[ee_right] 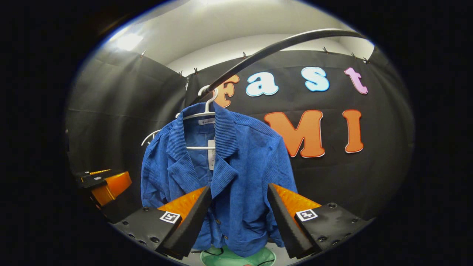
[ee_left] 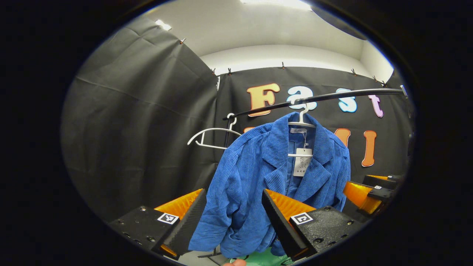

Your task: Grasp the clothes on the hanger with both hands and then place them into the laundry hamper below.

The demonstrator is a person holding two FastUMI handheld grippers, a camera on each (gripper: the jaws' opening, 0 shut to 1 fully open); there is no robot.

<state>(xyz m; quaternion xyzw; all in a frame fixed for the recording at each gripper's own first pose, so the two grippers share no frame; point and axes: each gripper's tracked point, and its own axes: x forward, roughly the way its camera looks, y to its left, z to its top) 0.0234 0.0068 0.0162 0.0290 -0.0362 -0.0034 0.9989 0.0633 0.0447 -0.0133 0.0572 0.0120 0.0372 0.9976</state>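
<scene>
Black cloth walls (ee_left: 140, 122) clipped beneath a white ceiling (ee_left: 258, 26), bright ceiling light (ee_left: 275, 3) overhead.

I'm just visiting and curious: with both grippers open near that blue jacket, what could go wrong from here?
The blue jacket hangs on a white hanger hooked over the rail; pulling may drag the hanger along. An empty hanger beside it could snag. The green hamper barely peeks below, so the drop might miss.

Recording booth, black cloth walls (ee_left: 140, 122) clipped up, clothes rail (ee_left: 314, 99)
</scene>
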